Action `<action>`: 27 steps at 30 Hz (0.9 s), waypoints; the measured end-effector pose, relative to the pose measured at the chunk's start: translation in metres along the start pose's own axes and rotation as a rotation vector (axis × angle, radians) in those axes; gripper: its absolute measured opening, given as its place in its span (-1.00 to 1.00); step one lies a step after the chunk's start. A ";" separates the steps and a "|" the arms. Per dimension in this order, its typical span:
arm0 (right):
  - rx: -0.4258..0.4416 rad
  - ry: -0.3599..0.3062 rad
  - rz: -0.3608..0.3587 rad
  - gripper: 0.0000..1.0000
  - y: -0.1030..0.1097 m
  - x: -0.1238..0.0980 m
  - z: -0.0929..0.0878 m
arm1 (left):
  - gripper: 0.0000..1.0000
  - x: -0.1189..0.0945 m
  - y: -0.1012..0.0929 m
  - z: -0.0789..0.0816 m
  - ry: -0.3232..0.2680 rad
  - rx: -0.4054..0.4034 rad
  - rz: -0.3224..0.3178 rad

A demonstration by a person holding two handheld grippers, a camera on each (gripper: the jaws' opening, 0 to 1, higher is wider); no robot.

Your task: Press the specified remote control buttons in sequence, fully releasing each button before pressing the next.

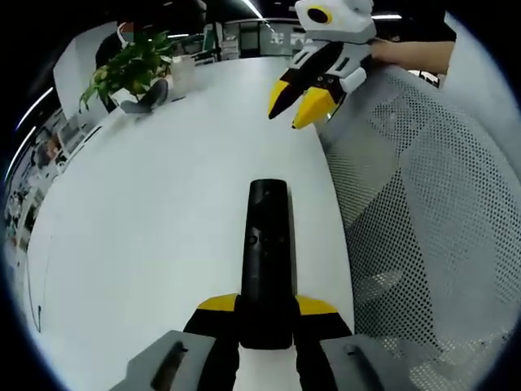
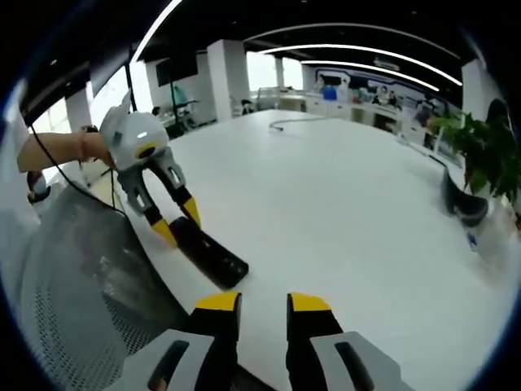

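A black remote control lies lengthwise on the white table, buttons up, its near end between my left gripper's yellow-tipped jaws. The left gripper is shut on it. In the right gripper view the same remote points away from the left gripper, close to the table's edge. My right gripper hovers above the table beyond the remote's far end, not touching it. Its jaws stand a narrow gap apart with nothing between them.
A grey mesh chair back stands against the table edge beside the remote. A potted plant sits at the table's far side. A person's forearm holds the left gripper. A cable lies far off.
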State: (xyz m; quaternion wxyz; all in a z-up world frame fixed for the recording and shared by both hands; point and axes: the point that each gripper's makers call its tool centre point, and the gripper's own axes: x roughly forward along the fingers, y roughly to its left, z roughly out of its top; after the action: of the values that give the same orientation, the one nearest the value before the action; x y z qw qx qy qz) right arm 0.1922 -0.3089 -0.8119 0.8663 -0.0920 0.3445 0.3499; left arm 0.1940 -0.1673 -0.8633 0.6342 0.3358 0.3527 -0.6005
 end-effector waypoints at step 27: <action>-0.019 0.032 0.041 -0.71 0.007 0.004 -0.004 | -0.53 0.001 -0.013 0.000 0.015 0.014 -0.002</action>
State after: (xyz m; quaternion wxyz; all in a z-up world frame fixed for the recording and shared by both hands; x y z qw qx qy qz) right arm 0.1872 -0.3030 -0.8175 0.8524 -0.0986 0.3568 0.3692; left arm 0.1812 -0.1687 -0.8639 0.6289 0.3442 0.3534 -0.6009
